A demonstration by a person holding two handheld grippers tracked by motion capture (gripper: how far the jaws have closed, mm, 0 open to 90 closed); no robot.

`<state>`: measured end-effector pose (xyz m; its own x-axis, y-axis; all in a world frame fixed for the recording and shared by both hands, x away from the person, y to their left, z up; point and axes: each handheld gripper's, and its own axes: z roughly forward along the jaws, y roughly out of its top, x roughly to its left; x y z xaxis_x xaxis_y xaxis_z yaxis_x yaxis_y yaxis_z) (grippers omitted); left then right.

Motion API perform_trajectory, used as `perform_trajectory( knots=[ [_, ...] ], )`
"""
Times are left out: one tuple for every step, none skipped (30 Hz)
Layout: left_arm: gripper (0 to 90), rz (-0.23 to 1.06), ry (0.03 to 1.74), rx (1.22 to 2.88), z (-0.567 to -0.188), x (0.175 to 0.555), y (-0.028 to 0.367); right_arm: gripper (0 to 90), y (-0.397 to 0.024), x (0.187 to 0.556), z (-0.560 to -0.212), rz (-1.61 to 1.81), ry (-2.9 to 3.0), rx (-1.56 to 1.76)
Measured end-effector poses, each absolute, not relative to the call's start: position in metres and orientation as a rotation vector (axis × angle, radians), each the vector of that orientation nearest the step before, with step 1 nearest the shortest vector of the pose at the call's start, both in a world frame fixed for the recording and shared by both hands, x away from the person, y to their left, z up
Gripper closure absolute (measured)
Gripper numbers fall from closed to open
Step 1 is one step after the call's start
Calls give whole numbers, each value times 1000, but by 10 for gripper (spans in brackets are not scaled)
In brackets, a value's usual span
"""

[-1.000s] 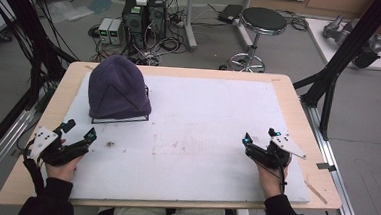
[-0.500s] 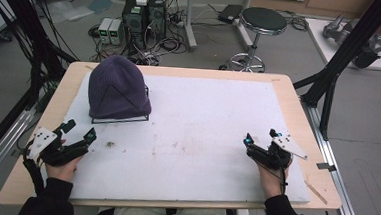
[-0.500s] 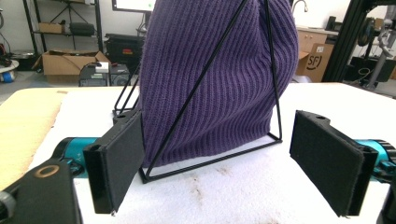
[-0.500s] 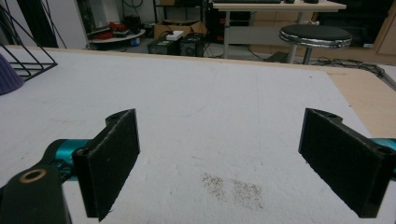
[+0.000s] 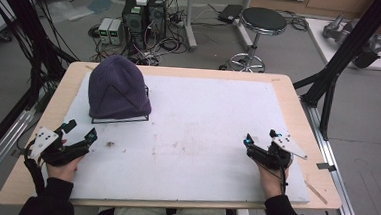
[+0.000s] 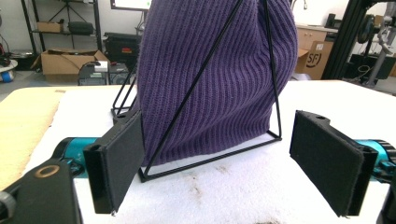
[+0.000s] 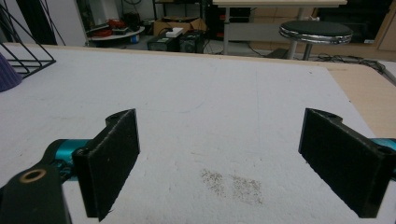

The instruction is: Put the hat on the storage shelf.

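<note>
I have the purple beanie [image 5: 118,88] draped over its black wire stand [image 5: 123,117] on the white mat [image 5: 202,133], at the far left part of the counter [image 5: 299,101]. My left gripper [image 5: 79,140] sits near the beanie, on the side toward me, fingers [image 6: 119,161] spread wide and pinching nothing, and through its own view the knit fills the gap between them. My right gripper [image 5: 260,144] rests well away from the beanie, off to its right and nearer me, fingers [image 7: 112,161] likewise spread and empty. My worry is the stand: it looks light, so if I close on the knit together with a wire strut and pull, I judge the frame could tip or drag across the mat. Catching only a fold of loose knit could stretch the beanie rather than lift it. Against the frames from a second ago, I see no real change: beanie, stand and both grippers sit as they did.
</note>
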<state>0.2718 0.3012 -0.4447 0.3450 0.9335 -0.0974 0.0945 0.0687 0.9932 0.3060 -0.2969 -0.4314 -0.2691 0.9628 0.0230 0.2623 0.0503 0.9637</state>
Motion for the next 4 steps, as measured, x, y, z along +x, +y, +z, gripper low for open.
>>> perform_trajectory(
  knots=[
    [185, 842, 1038, 1352, -445, 272, 301, 117, -297, 306, -432, 1257, 1624, 1251],
    [185, 841, 1037, 1355, -445, 272, 301, 117, -297, 306, -432, 1258, 1625, 1254],
    [185, 835, 1037, 1359, -445, 272, 301, 117, -297, 307, -432, 1256, 1625, 1253],
    [184, 829, 1039, 1360, -446, 273, 301, 117, -297, 307, -432, 1253, 1626, 1256]
  ],
)
